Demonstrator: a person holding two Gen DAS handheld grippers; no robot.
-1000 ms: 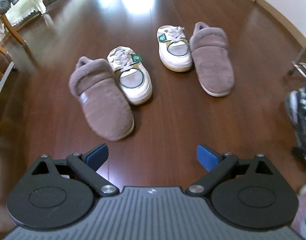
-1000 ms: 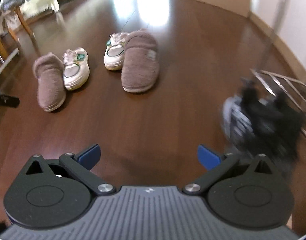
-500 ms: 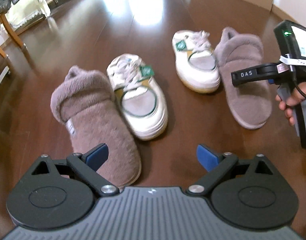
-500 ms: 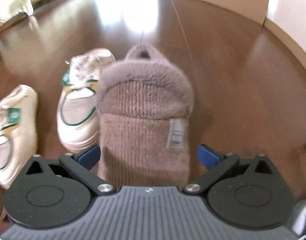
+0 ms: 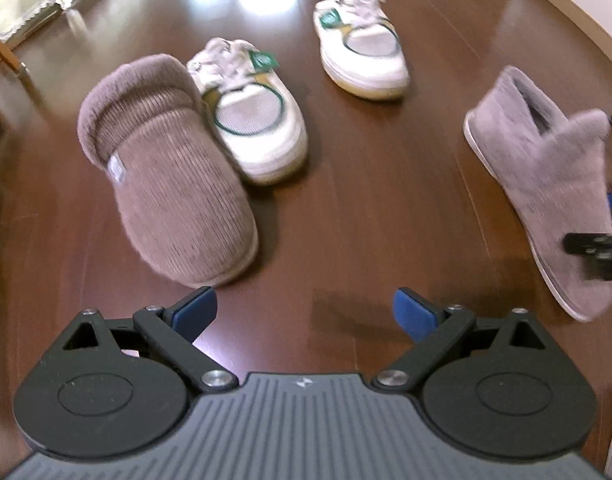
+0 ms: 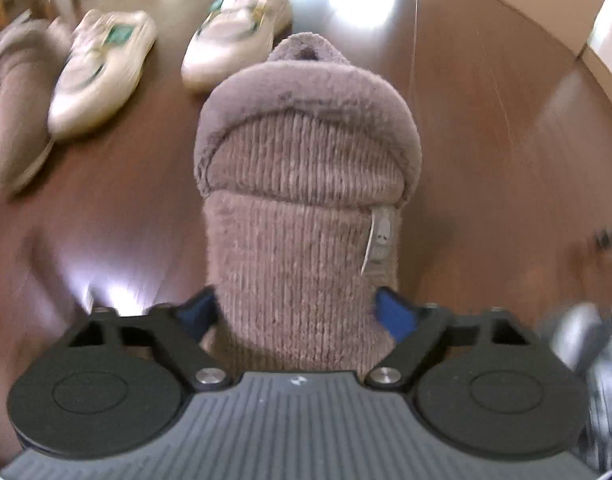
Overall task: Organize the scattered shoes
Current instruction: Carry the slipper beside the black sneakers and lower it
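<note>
Two brown knit slippers and two white sneakers lie on the dark wood floor. My left gripper (image 5: 304, 312) is open and low over bare floor, just in front of the toe of the left slipper (image 5: 174, 184). A sneaker (image 5: 250, 120) leans against that slipper; the other sneaker (image 5: 362, 56) lies further back. My right gripper (image 6: 296, 312) has its jaws closing on the toe end of the right slipper (image 6: 306, 200), with the blue pads (image 6: 390, 312) pressed into its sides. In the left wrist view that slipper (image 5: 546, 184) is tilted, its pale sole edge showing.
A chair leg (image 5: 6, 56) and a white cloth (image 5: 26, 0) are at the far left. A pale wall base (image 5: 578, 8) curves along the right. A blurred dark shoe (image 6: 594, 340) lies at the lower right of the right wrist view.
My right gripper came down over the right slipper and closed on it; the slipper now sits tilted, apart from the far sneaker. My left gripper sank closer to the left slipper.
</note>
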